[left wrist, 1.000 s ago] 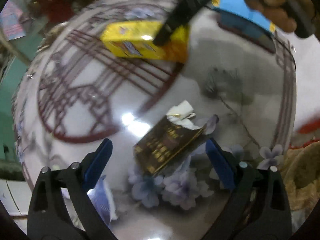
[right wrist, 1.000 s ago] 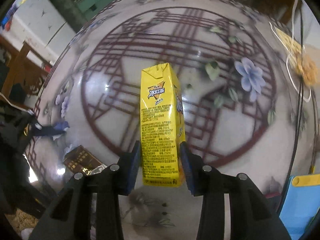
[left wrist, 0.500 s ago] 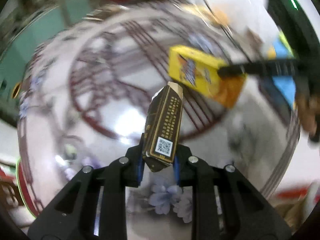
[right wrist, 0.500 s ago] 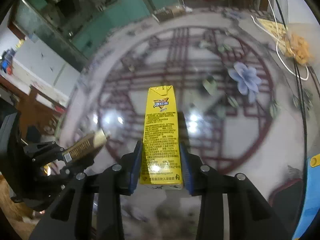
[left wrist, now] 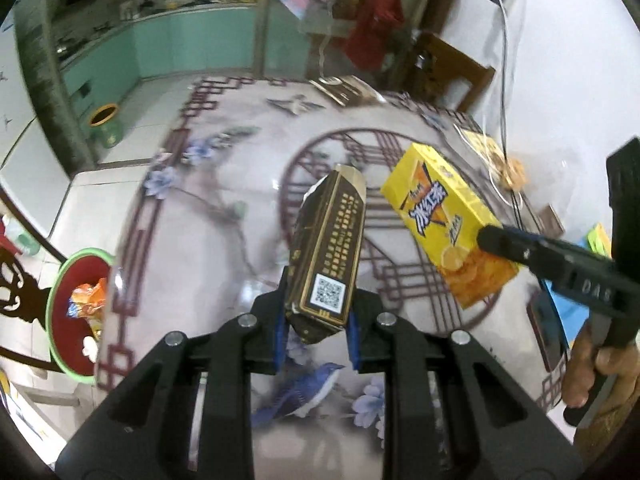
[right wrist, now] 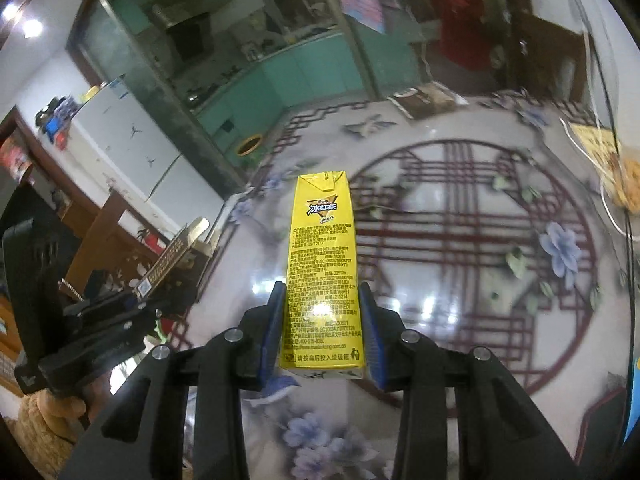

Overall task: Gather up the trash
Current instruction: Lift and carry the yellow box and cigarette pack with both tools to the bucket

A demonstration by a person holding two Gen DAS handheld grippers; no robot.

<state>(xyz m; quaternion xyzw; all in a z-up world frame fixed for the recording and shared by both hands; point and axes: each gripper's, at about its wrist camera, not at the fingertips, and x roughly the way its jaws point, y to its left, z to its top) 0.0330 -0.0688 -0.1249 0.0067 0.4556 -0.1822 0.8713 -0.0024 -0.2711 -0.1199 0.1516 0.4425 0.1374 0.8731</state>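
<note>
Dented dark carton, intact yellow carton

light: dim indoor | glare: glossy table | edges: fisheye-warped, blurred

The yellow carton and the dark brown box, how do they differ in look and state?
The yellow carton is bright, intact and squarely shaped; the dark brown box has gold print, a QR code, and a torn, crumpled end. The right gripper holds the carton, the left gripper the box. Both are clamped above the table.
</note>
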